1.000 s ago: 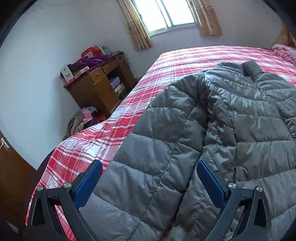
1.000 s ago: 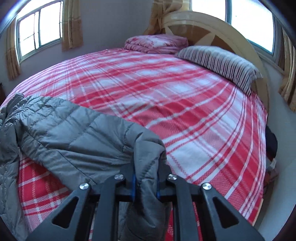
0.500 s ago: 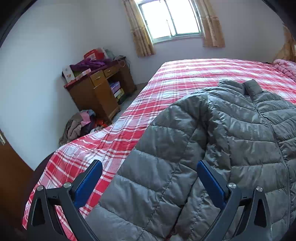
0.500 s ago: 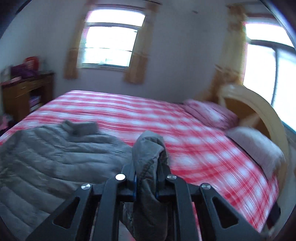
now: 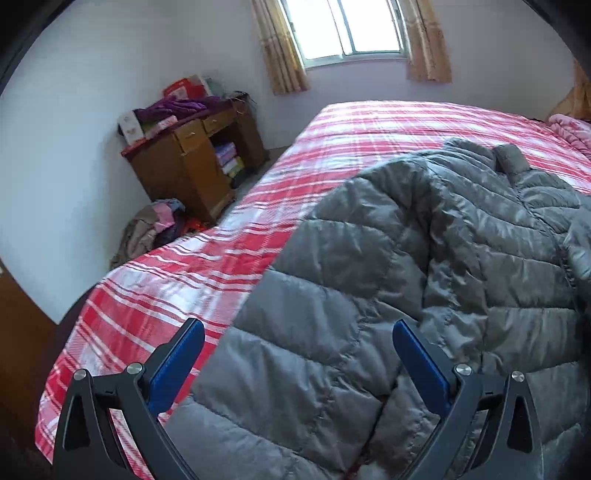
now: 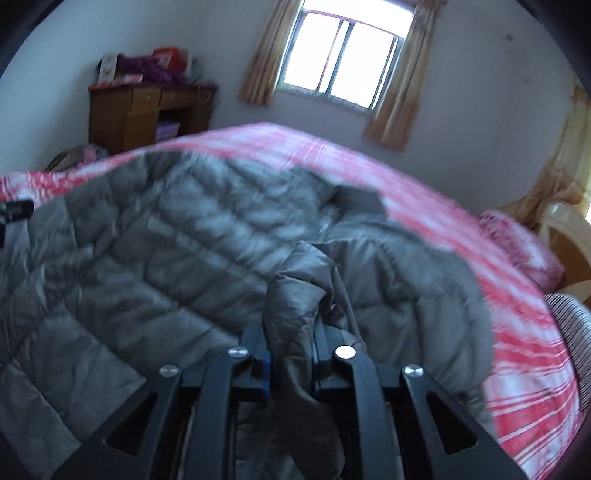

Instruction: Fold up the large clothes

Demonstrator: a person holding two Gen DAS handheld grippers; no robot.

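Note:
A grey quilted puffer jacket point(image 5: 424, 266) lies spread on a bed with a red and white plaid cover point(image 5: 236, 254). My left gripper point(image 5: 299, 350) is open, its blue pads wide apart just above the jacket's near sleeve. My right gripper point(image 6: 290, 360) is shut on the cuff of the jacket's other sleeve point(image 6: 295, 291) and holds it up over the jacket body point(image 6: 166, 251). The collar point(image 6: 360, 199) shows at the far side.
A wooden desk point(image 5: 192, 162) piled with boxes and clothes stands by the wall left of the bed, with a heap of clothes point(image 5: 151, 229) on the floor. A window point(image 5: 347, 29) is at the back. Pillows point(image 6: 524, 243) and the headboard point(image 6: 565, 236) are at the right.
My right gripper has swung the held sleeve from the bed's right side leftward, over the jacket body. My left gripper has stayed open over the near sleeve, lifting slightly.

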